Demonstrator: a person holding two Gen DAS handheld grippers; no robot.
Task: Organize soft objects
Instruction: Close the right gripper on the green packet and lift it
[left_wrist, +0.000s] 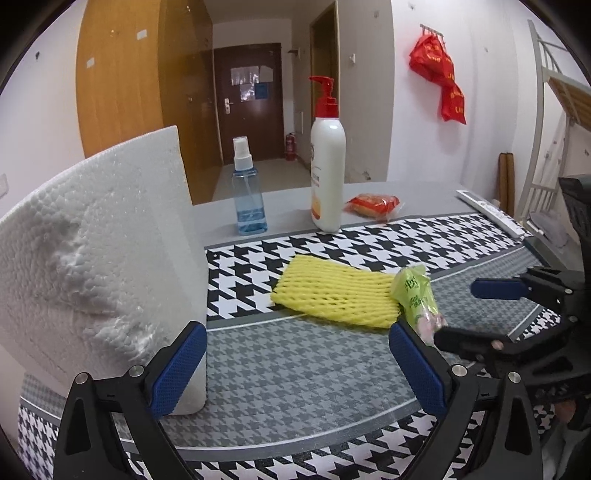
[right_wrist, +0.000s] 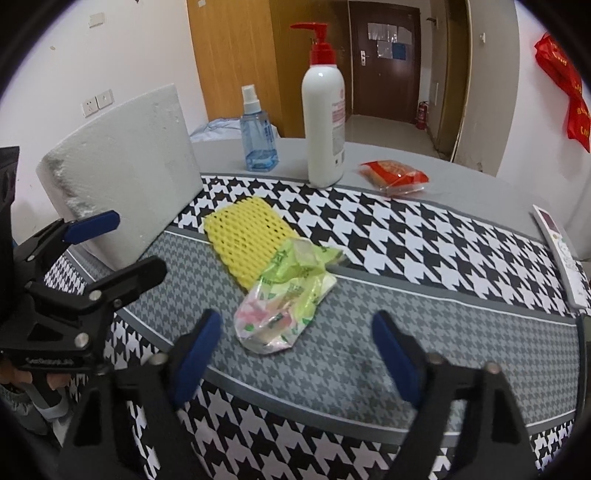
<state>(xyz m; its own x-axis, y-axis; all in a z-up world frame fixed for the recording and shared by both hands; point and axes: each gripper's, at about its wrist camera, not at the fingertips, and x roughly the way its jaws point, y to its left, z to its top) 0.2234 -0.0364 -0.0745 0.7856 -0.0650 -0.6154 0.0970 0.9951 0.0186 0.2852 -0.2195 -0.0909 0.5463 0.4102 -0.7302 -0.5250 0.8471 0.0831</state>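
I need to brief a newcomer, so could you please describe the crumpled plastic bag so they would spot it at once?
Start at the houndstooth mat. Near its middle lies a yellow foam net, and the plastic bag rests against that net's near end. It alone is crinkled, see-through and lime green.

I can read no text anywhere. The tall white pump bottle with red top (right_wrist: 323, 122), far on my bench, carries print too small to read; the crumpled green plastic bag (right_wrist: 286, 291) nearer me bears blurred green characters.

Pump bottle (right_wrist: 323, 122), spray bottle (right_wrist: 258, 133)
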